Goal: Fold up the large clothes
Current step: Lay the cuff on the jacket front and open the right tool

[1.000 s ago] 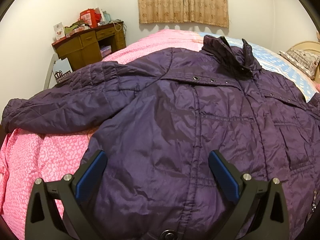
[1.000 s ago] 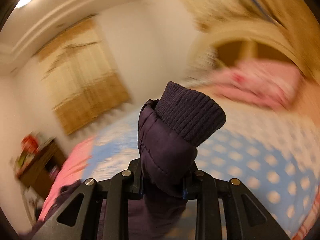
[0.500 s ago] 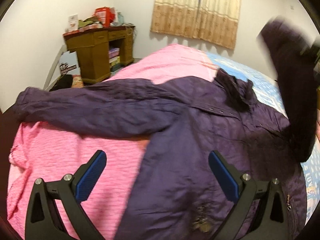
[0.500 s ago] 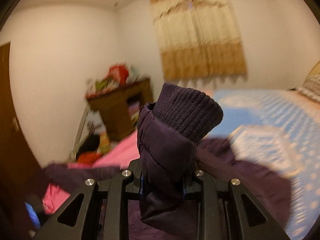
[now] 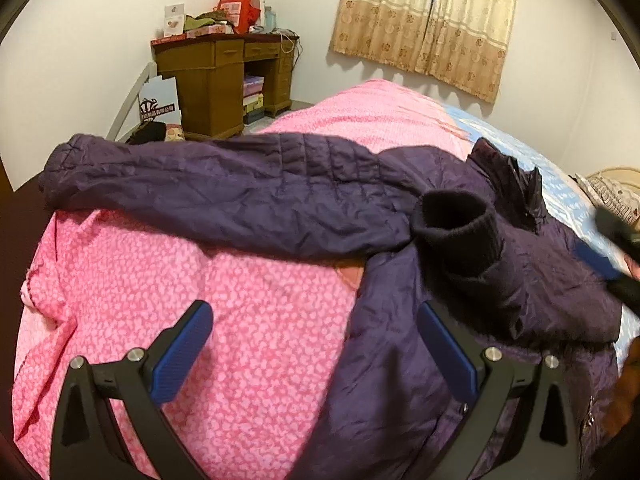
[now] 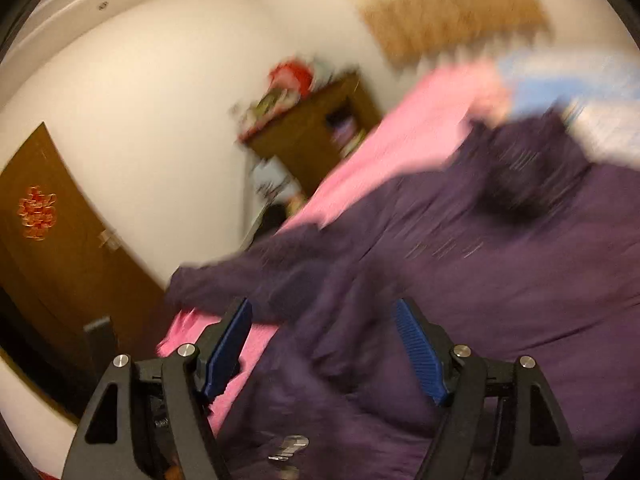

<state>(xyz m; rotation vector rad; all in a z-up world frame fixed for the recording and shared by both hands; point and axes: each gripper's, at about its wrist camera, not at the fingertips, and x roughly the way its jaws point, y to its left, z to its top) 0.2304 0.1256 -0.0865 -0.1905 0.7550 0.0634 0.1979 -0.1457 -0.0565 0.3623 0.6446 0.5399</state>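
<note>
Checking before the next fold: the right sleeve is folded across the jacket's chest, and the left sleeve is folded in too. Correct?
Not quite. The left wrist view shows the left sleeve stretched straight out over the pink bedspread, not folded in. The right sleeve does lie across the jacket.

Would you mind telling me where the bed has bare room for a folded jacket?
The pink quilt lies bare below the outstretched sleeve, left of the jacket body; another bare strip runs beyond it toward the curtain. The jacket fills the right.
</note>
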